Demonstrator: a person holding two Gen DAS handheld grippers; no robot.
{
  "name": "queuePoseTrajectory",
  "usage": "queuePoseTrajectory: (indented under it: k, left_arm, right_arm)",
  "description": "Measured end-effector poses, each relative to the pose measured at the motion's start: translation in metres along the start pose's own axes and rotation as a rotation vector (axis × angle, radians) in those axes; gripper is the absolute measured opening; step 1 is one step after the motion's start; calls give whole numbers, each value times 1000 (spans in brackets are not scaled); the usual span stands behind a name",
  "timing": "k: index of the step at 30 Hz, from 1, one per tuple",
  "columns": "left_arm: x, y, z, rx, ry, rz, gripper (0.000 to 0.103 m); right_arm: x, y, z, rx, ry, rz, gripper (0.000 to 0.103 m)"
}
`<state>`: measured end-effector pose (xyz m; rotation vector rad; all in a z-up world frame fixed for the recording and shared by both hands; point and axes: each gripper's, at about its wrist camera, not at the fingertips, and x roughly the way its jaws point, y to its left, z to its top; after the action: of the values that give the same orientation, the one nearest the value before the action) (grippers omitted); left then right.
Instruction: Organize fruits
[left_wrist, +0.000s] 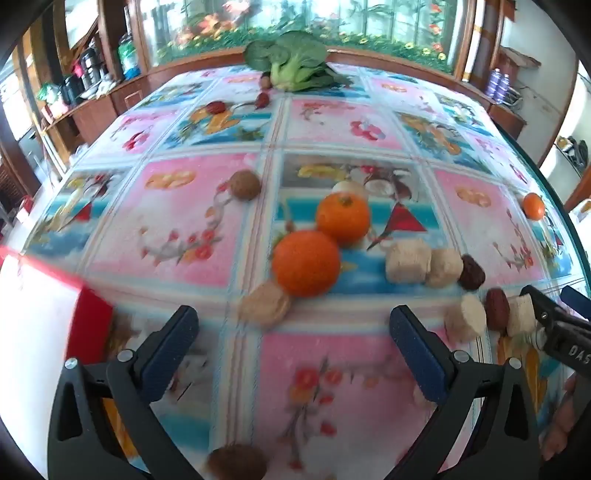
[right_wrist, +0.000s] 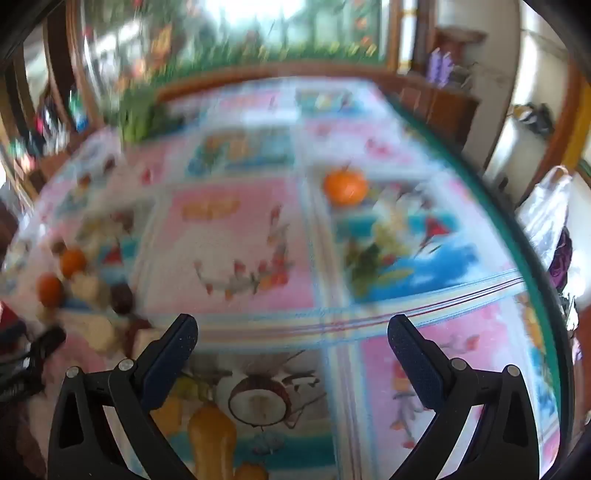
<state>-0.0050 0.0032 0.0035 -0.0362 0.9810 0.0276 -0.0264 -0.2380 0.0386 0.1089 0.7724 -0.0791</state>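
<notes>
Left gripper (left_wrist: 293, 334) is held spread and empty over the table (left_wrist: 177, 229), just short of two oranges (left_wrist: 306, 263) touching at its middle. Right gripper (right_wrist: 291, 341) is likewise spread and empty; "DAS" is read on its body. A third orange (right_wrist: 345, 185) lies well apart.

A table (left_wrist: 369, 387) with a printed cloth bears oranges (left_wrist: 306, 263), nuts (left_wrist: 245, 184) and broccoli (left_wrist: 291, 61).

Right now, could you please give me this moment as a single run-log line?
task: organize fruits | left gripper: open, empty, facing two oranges | right gripper: open, empty, lone orange ahead | view: right blurred
</notes>
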Motion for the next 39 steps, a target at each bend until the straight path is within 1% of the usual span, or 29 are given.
queuePoseTrajectory:
  k: [1, 3, 4, 5, 6, 7, 9, 10, 11, 12, 14, 15, 17, 19, 21, 23, 25, 26, 28, 32, 35, 39]
  left_arm:
    - [-9, 4, -2, -9, -7, -1, 103]
    - [-37, 12, -8, -1, -70, 15, 103]
    - [-53, 17, -11, 5, -107, 30, 103]
    - [-67, 20, -16, 9, -136, 30, 103]
    - [-83, 35, -17, 11, -181, 23, 103]
    - [-102, 49, -21, 8, -238, 22, 103]
    - [-124, 57, -31, -14, -322, 35, 103]
    - [-133, 63, -37, -27, -360, 33, 103]
    - [-141, 62, -39, -43, -386, 22, 103]
    - [-142, 66, -38, -52, -388, 16, 103]
    - [-142, 61, -34, -48, -328, 46, 103]
    - [-141, 60, -37, -32, -326, 64, 103]
    - [-147, 57, -45, 19, -357, 103, 103]
    - [-152, 55, -49, 54, -370, 138, 103]
    - [-154, 60, -57, 56, -372, 100, 103]
    - [-156, 62, -65, 69, -381, 92, 103]
    - [-156, 61, -68, 84, -372, 97, 103]
    - [-157, 63, -70, 83, -367, 101, 103]
    - [-154, 67, -74, 61, -367, 71, 103]
    - [-154, 72, -78, 25, -371, 56, 103]
    - [-151, 71, -78, 26, -354, 61, 103]
    - [-145, 72, -79, 22, -330, 65, 103]
  right_arm:
    - [-22, -2, -1, 12, -98, 30, 102]
    - [-57, -5, -6, 35, -258, 51, 103]
    - [-72, -7, -11, 52, -333, 79, 103]
    - [-86, -11, -18, 71, -407, 149, 103]
    - [-94, -15, -22, 97, -451, 227, 103]
    - [-97, -17, -24, 117, -444, 258, 103]
    - [-96, -14, -20, 109, -345, 286, 103]
    - [-97, -13, -21, 103, -323, 304, 103]
    - [-99, -13, -24, 100, -328, 308, 103]
    - [-104, -13, -27, 94, -339, 300, 103]
    - [-114, -13, -31, 49, -353, 273, 103]
    - [-117, -17, -34, 31, -354, 270, 103]
    - [-118, -19, -39, 1, -341, 259, 103]
    - [-112, -24, -39, 1, -327, 251, 103]
    - [-109, -28, -41, 20, -313, 254, 103]
    - [-106, -28, -42, 37, -298, 259, 103]
    - [-106, -24, -43, 41, -291, 274, 103]
    - [-106, -21, -43, 36, -289, 278, 103]
    - [-108, -14, -44, 18, -287, 283, 103]
    - [-113, 2, -47, -38, -294, 284, 103]
    - [-117, 10, -48, -71, -300, 290, 103]
    - [-116, 15, -47, -69, -290, 304, 103]
